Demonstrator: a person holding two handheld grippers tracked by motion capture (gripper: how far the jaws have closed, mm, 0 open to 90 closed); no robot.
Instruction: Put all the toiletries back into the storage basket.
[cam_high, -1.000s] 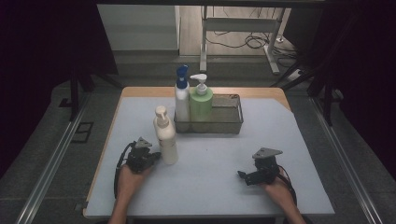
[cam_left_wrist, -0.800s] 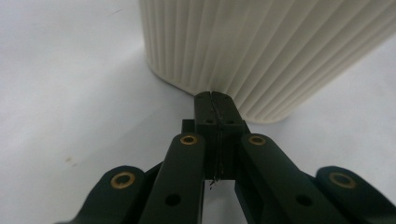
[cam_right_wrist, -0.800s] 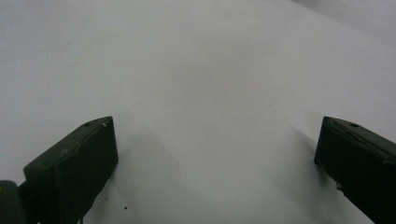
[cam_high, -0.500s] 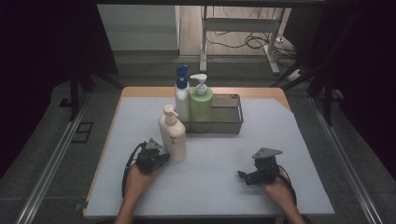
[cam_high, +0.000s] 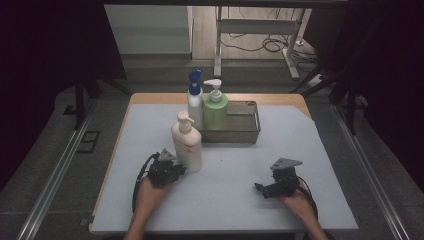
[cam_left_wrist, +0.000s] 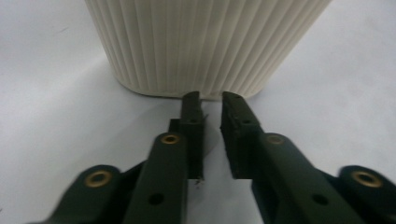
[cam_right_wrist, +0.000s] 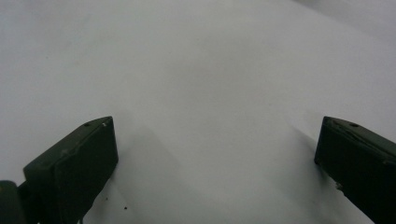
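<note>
High view: a cream pump bottle stands upright on the pale surface, in front of a wire basket that holds a blue-capped bottle and a green pump bottle. The left hand-held gripper sits low at the cream bottle's base, just beside it. The right hand-held gripper rests well apart, on bare surface.

Left gripper view: the ribbed cream wall of the bottle rises right ahead. The two black jaws stand a narrow gap apart with nothing between them; they have just been opening. Their tips reach the foot of the bottle without gripping it.

Right gripper view: the jaws are spread wide over bare surface, holding nothing.

The bottle looks like stiff plastic, probably fairly heavy if full, and top-heavy enough to tip. Its ribs should help against slipping. A sound hold would be across the body at mid-height, not on the pump head.
</note>
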